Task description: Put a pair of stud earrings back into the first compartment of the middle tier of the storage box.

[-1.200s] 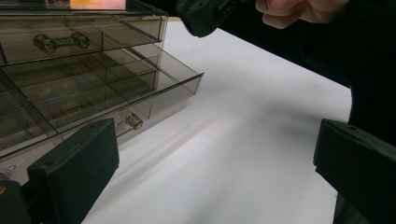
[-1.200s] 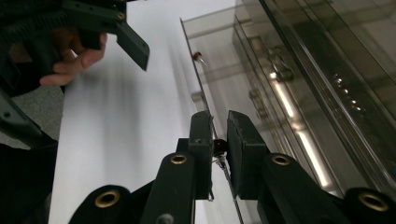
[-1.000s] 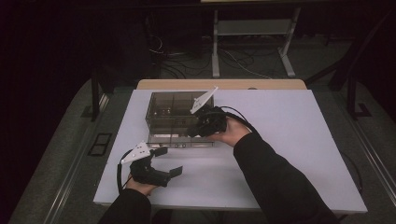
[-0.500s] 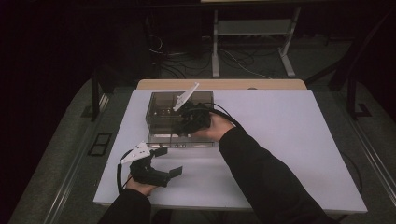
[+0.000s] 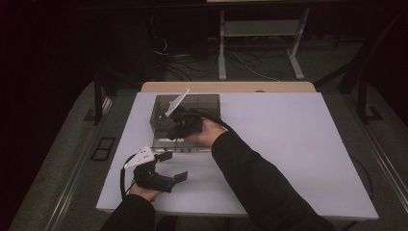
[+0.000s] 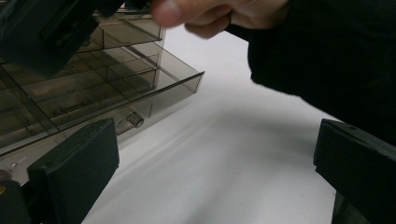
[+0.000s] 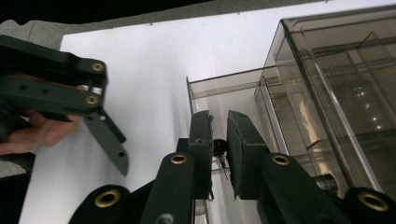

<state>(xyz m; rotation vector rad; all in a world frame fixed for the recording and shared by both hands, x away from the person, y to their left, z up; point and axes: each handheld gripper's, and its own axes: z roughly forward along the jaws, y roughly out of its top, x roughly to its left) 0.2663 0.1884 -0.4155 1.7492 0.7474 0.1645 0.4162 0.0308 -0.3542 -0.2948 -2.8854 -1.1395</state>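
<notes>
A smoked clear drawer box (image 5: 208,103) stands on the white table (image 5: 288,144), with its lowest drawer (image 5: 166,143) pulled out toward me. My right gripper (image 5: 173,133) hangs over that drawer, tips pointing down and left. In the right gripper view its jaws (image 7: 219,140) are shut on a small dark part (image 7: 218,145) above the drawer's compartments (image 7: 224,95). My left gripper (image 5: 174,166) rests low near the table's front left, jaws wide apart with nothing between them (image 6: 215,177). The drawer's front corner (image 6: 187,79) is just ahead of it.
The white table extends bare to the right of the box (image 5: 308,134). My right sleeve (image 5: 260,187) crosses the front middle of the table. Beyond the far edge are a metal stand (image 5: 260,33) and floor cables (image 5: 192,57).
My right gripper has slid left across the box front, carrying the small part, and now sits over the open drawer. The left gripper has stayed put.
</notes>
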